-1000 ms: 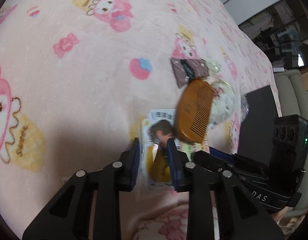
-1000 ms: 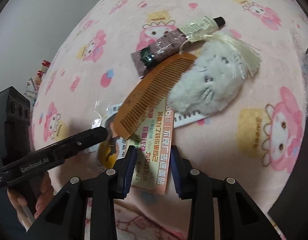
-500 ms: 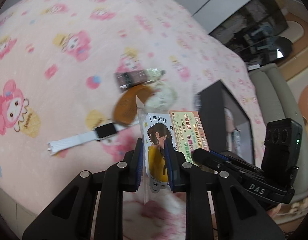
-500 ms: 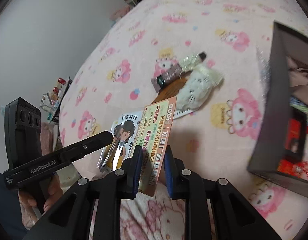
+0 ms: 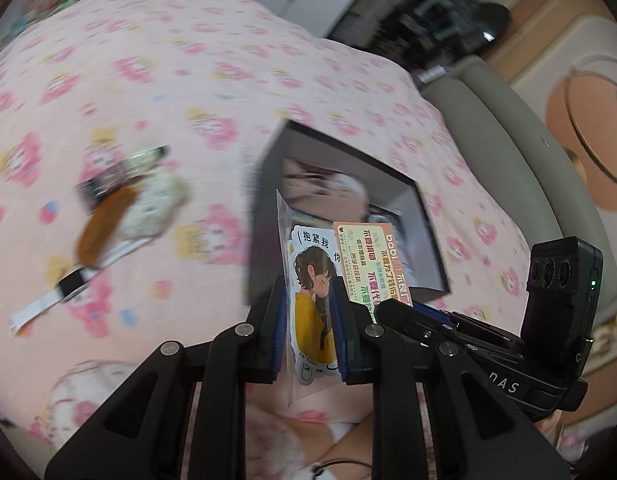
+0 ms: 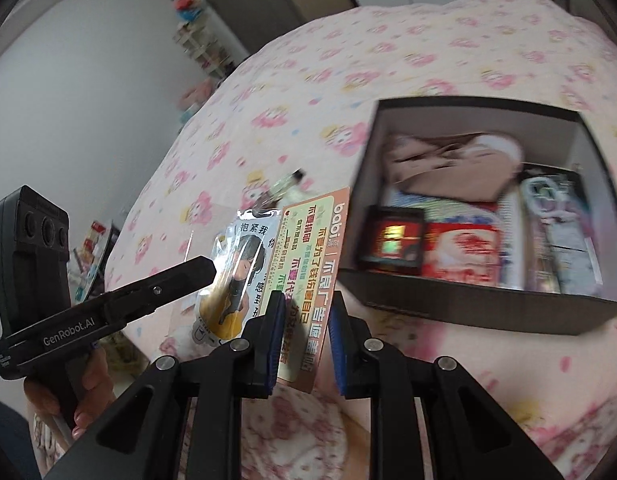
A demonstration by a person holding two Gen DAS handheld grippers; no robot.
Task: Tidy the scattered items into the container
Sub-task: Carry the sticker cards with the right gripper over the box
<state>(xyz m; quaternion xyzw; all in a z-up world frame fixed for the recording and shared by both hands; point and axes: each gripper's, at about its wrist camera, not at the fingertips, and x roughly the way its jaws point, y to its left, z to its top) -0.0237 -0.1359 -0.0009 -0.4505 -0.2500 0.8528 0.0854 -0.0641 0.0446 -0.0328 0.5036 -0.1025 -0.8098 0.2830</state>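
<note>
Two thin packets hang above the bed: left claw (image 5: 308, 320) clamped on a sticker packet (image 5: 310, 276), right claw (image 6: 304, 332) on an orange card (image 6: 308, 268). Either could slip before reaching the box (image 6: 468, 304) on the right.

Black two-finger left gripper (image 5: 310, 332), blue-padded fingers (image 5: 278, 332), silver screws, white "GenRobot.AI" lettering

Pink cartoon-print bedspread (image 6: 388, 52), white wall (image 6: 88, 80)

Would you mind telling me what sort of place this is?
Probably a bedroom: a pink cartoon-print fleece blanket covers a bed-like surface, with a grey padded edge beside it and a cluttered white shelf against the wall.
</note>
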